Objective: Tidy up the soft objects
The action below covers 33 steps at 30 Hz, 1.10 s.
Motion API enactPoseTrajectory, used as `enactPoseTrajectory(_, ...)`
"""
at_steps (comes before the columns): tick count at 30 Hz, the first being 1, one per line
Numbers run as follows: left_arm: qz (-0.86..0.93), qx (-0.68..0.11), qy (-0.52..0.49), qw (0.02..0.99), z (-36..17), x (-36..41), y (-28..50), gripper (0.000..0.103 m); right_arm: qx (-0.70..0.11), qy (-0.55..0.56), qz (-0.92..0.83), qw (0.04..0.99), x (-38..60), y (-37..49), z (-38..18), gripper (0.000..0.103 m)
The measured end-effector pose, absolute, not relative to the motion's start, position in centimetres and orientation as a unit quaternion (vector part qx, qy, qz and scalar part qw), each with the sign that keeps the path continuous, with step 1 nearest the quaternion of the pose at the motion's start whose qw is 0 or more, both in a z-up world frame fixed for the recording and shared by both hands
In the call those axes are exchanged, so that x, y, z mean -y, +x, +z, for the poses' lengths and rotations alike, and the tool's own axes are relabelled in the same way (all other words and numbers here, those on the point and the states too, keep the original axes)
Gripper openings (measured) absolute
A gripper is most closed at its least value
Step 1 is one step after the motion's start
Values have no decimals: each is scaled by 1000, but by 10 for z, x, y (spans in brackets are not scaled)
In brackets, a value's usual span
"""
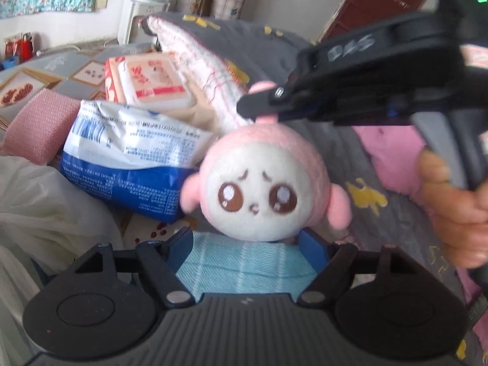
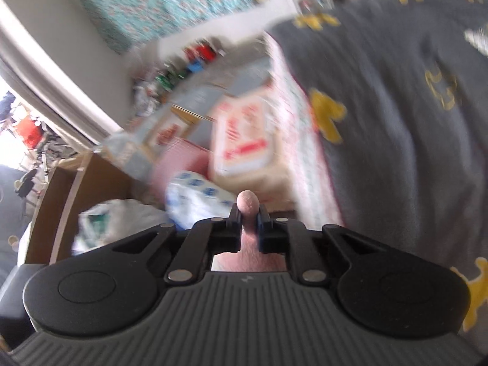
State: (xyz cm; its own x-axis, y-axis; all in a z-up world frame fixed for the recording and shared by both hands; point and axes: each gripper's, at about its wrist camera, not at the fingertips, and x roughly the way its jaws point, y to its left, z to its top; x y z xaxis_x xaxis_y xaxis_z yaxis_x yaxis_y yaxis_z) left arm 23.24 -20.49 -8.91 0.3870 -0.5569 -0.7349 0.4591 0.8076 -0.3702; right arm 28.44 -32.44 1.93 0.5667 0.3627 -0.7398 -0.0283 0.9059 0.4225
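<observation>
A round pink plush doll (image 1: 262, 183) with a white face and big brown eyes hangs in the middle of the left wrist view. My right gripper (image 1: 262, 103) comes in from the upper right and is shut on the small pink nub on top of the doll's head. In the blurred right wrist view the same nub (image 2: 248, 202) pokes out between the closed fingers of the right gripper (image 2: 248, 213). My left gripper (image 1: 247, 238) stands wide just below the doll. A folded light blue towel (image 1: 244, 265) fills the gap and touches both pads.
Left of the doll lie a blue-and-white plastic pack (image 1: 128, 158), a wet-wipes pack (image 1: 152, 79), a pink pad (image 1: 39, 125) and a white plastic bag (image 1: 45, 201). A grey quilt (image 1: 244, 39) with yellow figures rises behind. A hand (image 1: 457, 219) holds the right gripper.
</observation>
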Motion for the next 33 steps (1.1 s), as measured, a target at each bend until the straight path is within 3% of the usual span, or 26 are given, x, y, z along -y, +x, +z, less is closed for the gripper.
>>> enactPoseTrajectory(9,-296,-380,-74,873,-25,173,198,78,-364,129,184,904,275,232,125,8)
enactPoseTrajectory(18,-223,-301,-112,920,35,87,145,78,-313,80,295,899,172,207,199,8)
enactPoseTrajectory(26,-74,-289,-137,945,42,-21,120,78,-343,62,394,851,31,238,213,8)
enactPoseTrajectory(33,56,-301,-164,938,30,-104,116,78,-397,45,435,807,-108,284,182,8)
